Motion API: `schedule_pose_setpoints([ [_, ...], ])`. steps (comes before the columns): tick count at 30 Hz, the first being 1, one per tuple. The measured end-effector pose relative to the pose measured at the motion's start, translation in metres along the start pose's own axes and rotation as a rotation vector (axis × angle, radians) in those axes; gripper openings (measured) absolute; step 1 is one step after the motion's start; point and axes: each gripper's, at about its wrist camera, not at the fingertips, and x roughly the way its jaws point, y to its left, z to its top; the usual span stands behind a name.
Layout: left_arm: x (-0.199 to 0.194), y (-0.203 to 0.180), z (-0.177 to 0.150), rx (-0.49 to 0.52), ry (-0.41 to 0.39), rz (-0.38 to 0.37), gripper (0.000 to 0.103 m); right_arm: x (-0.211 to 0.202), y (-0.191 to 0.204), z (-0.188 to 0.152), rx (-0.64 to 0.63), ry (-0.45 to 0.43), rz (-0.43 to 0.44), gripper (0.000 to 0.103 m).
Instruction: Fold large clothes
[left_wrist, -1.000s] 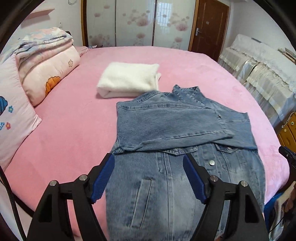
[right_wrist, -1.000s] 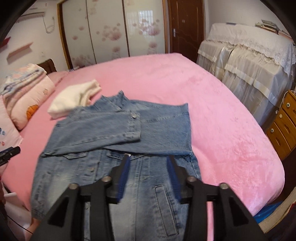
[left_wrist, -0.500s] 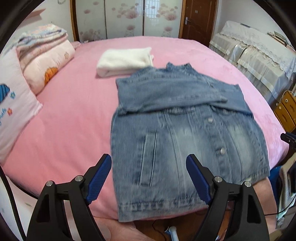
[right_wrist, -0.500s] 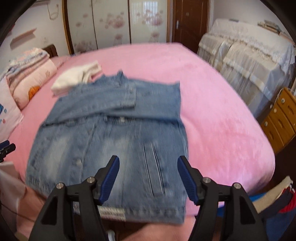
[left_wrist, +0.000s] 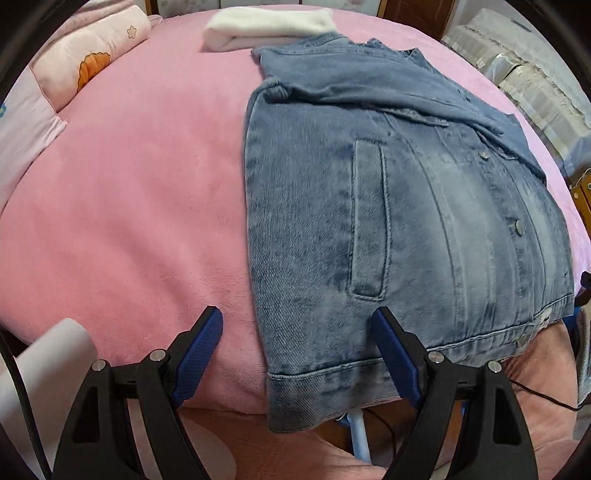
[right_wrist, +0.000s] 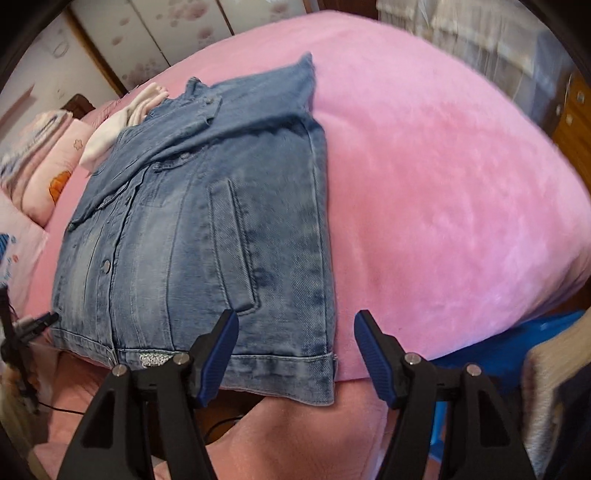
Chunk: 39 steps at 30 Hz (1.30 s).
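I see the denim jacket (left_wrist: 388, 206) lying front-up on the pink bed (left_wrist: 129, 206), sleeves folded across its chest, its hem hanging slightly over the near bed edge. My left gripper (left_wrist: 297, 354) is spread wide and holds nothing; the jacket's left hem corner lies between its blue pads (left_wrist: 199, 354) in view, and I cannot tell whether they touch it. My right gripper (right_wrist: 293, 354) is likewise wide apart and empty, framing the jacket's (right_wrist: 221, 229) right hem corner. A folded white garment (left_wrist: 266, 26) rests just beyond the collar, and a pink pillow (left_wrist: 92, 59) lies well apart at the far left.
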Motion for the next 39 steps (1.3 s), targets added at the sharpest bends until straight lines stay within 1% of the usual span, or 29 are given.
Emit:
schedule_pose_setpoints([
  [5, 0.006, 0.008, -0.001, -0.030, 0.005, -0.035, 0.082, 0.034, -0.007, -0.008, 0.030, 0.100, 0.030, 0.065],
  [8, 0.008, 0.015, -0.003, -0.053, 0.010, -0.062, 0.082, 0.050, -0.005, -0.016, 0.012, 0.141, 0.022, 0.065],
  [13, 0.015, 0.018, -0.004, -0.060, 0.025, -0.083, 0.088, 0.052, -0.004, -0.019, 0.020, 0.132, 0.031, 0.067],
  [15, 0.017, 0.017, -0.005, -0.051, 0.033, -0.081, 0.088, 0.052, -0.004, -0.020, 0.014, 0.136, 0.037, 0.065],
  [17, 0.017, 0.013, -0.005, -0.039, 0.045, -0.098, 0.088, 0.050, -0.003, -0.017, -0.006, 0.155, 0.059, 0.050],
  [19, 0.021, 0.007, -0.006, -0.023, 0.062, -0.118, 0.088, 0.047, 0.002, -0.018, -0.032, 0.161, 0.058, 0.050],
  [22, 0.024, 0.000, -0.009, 0.006, 0.069, -0.110, 0.088, 0.048, 0.001, -0.020, -0.039, 0.164, 0.062, 0.052],
  [25, 0.027, -0.001, -0.010, -0.014, 0.070, -0.125, 0.089, 0.051, -0.008, -0.019, 0.007, 0.172, 0.103, 0.052],
  [28, 0.030, -0.002, -0.010, -0.021, 0.061, -0.131, 0.089, 0.051, -0.007, -0.023, -0.009, 0.158, 0.100, 0.054],
  [29, 0.029, -0.002, -0.011, -0.020, 0.058, -0.132, 0.083, 0.051, -0.007, -0.024, -0.017, 0.157, 0.095, 0.054],
  [30, 0.028, -0.003, -0.011, -0.020, 0.052, -0.140, 0.067, 0.050, -0.006, -0.024, -0.024, 0.157, 0.088, 0.052],
  [31, 0.030, -0.006, -0.008, -0.018, 0.048, -0.160, 0.057, 0.050, -0.005, -0.024, -0.030, 0.156, 0.078, 0.052],
  [33, 0.027, -0.010, -0.007, -0.013, 0.045, -0.169, 0.037, 0.051, 0.003, -0.024, -0.055, 0.149, 0.053, 0.047],
  [34, 0.026, -0.013, -0.006, -0.008, 0.036, -0.181, 0.029, 0.050, 0.006, -0.024, -0.071, 0.146, 0.039, 0.044],
  [35, 0.023, -0.014, -0.005, -0.019, 0.025, -0.193, 0.016, 0.048, 0.011, -0.024, -0.097, 0.145, 0.019, 0.039],
  [38, 0.023, -0.011, -0.001, -0.076, 0.051, -0.212, 0.014, 0.042, 0.032, -0.025, -0.183, 0.139, -0.065, 0.030],
  [39, 0.022, -0.010, 0.000, -0.094, 0.055, -0.223, 0.013, 0.040, 0.038, -0.026, -0.205, 0.134, -0.088, 0.029],
])
